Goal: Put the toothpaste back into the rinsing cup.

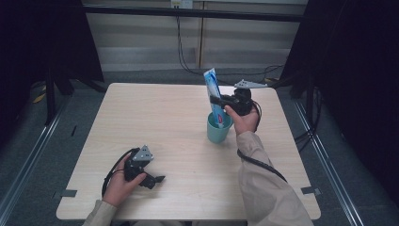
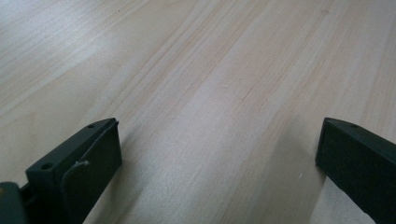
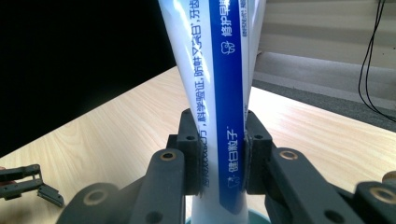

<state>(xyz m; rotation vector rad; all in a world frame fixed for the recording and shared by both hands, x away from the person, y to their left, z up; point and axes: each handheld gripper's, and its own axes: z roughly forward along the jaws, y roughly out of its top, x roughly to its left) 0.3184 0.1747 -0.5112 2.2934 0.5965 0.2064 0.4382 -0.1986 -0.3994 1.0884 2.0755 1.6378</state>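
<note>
The right tongs (image 3: 223,154) clamp a toothpaste tube (image 1: 214,96) standing tilted in a teal cup (image 1: 218,130). The left tongs (image 2: 219,163) rest spread wide over the bare counter (image 1: 179,141), well apart.

A white and blue toothpaste tube (image 1: 214,96) stands nearly upright, leaning slightly, its lower end inside a teal cup (image 1: 218,131) on the table's far right part. The right gripper (image 1: 217,100) clamps the tube mid-body; Chinese print runs along the tube's blue stripe (image 3: 226,93)
</note>
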